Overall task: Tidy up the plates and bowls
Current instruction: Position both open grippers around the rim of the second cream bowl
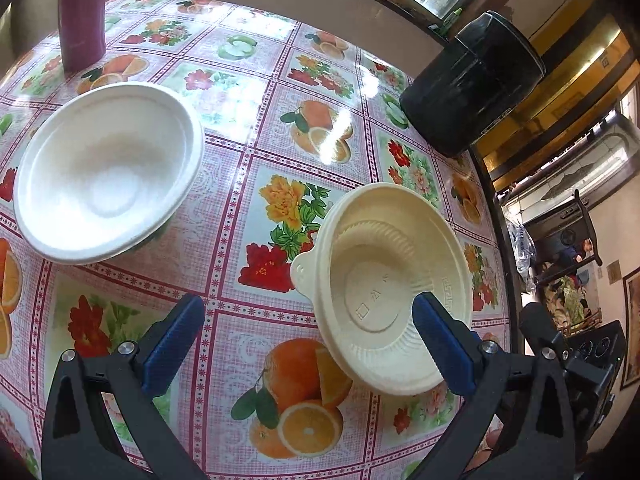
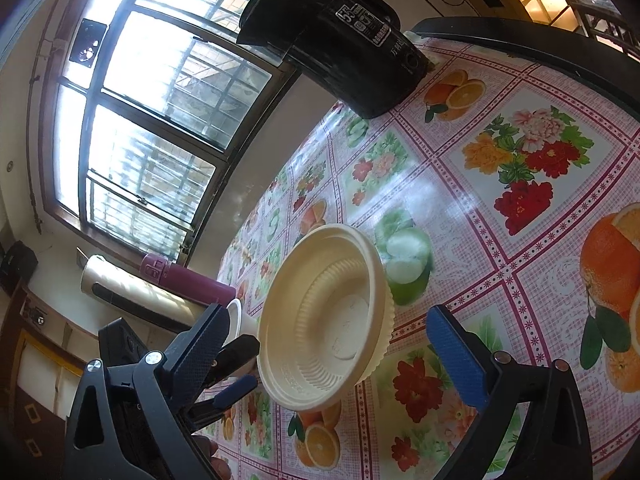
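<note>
A cream ribbed bowl [image 1: 384,280] with a small tab handle rests on the fruit-and-flower tablecloth [image 1: 240,128]. My left gripper [image 1: 308,304] is open; its right finger [image 1: 440,344] hangs over the bowl's inside and its left finger [image 1: 176,344] is over bare cloth. A white bowl [image 1: 108,172] sits apart to the left. In the right wrist view the cream bowl [image 2: 328,320] lies between the fingers of my open right gripper [image 2: 326,314]. The left gripper's finger [image 2: 236,390] shows at that bowl's left rim, with a sliver of the white bowl [image 2: 236,314] behind.
A black rice cooker [image 1: 472,80] stands at the table's far right corner [image 2: 340,36]. A maroon flask [image 1: 82,12] stands at the far left [image 2: 188,280], beside a white cylinder [image 2: 132,292]. The table edge [image 1: 500,240] runs close to the cream bowl.
</note>
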Demonstrator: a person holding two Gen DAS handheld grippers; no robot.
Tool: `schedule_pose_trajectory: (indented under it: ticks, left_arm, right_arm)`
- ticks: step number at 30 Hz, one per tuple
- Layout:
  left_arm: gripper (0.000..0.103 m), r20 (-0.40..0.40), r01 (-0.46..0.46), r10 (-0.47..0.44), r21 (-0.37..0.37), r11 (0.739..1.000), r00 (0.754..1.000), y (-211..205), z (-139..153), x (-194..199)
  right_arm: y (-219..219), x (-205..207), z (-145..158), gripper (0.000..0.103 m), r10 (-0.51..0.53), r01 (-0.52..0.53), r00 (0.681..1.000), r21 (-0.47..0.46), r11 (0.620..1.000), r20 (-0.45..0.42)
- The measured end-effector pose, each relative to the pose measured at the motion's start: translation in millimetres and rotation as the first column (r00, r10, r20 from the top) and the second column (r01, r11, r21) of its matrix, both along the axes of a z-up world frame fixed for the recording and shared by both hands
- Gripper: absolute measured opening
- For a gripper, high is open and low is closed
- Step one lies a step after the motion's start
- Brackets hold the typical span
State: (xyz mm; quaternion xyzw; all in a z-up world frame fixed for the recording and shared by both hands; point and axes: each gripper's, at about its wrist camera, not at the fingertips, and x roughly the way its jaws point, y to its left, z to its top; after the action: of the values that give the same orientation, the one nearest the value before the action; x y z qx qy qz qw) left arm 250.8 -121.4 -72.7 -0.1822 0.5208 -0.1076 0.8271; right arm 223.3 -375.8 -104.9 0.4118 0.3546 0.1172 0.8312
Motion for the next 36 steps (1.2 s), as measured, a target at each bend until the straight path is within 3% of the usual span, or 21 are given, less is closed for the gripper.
schedule_pose_trajectory:
  ticks: [4,11,14,18,20,23,31,36]
  left_arm:
    - [0.103,-0.026,0.002,-0.003,-0.056,0.998,1.000,1.2,0.8,5.7]
    - [0.103,-0.005,0.005,-0.005,-0.022,1.000,1.000,-1.4,8.4,-5.2]
    - [0.103,0.014,0.005,-0.005,0.018,1.000,1.000,-4.1,8.5,-10.0]
    - [0.103,0.082,-0.002,-0.010,0.151,0.989,0.997,-11.2,10.7,-14.0]
    - [0.103,0.103,-0.001,-0.016,0.164,0.986,0.995,-12.2,11.1,-14.9]
    - [0.103,0.126,-0.005,-0.013,0.143,0.990,0.992,-9.1,10.5,-13.5]
    - [0.103,0.064,-0.011,0.011,0.005,1.000,0.998,11.3,1.6,-5.8]
    - [0.103,0.037,0.002,-0.001,-0.025,1.000,0.999,8.2,-0.3,-5.6]
  right_arm:
    - [-0.1,0.3,-1.0,0.099,0.011,-0.011,1.000,0.031,0.999,-0.009]
    - [-4.9,-0.6,-1.1,0.100,0.005,-0.004,1.000,0.066,0.998,-0.010]
    - [-5.5,-1.4,-0.5,0.100,0.006,-0.006,1.000,0.068,0.998,-0.003]
    - [-4.5,-1.1,-1.0,0.100,0.012,-0.012,1.000,0.068,0.998,0.002]
    - [-3.4,-0.9,-0.5,0.100,0.011,-0.011,1.000,0.056,0.998,0.006]
    - [-1.7,-0.1,-0.2,0.097,0.008,-0.008,1.000,0.037,0.999,0.010]
    - [-1.7,1.6,0.6,0.084,-0.014,0.014,1.000,0.002,1.000,0.011]
    - [2.7,2.5,1.7,0.077,-0.003,0.003,1.000,-0.018,1.000,0.009]
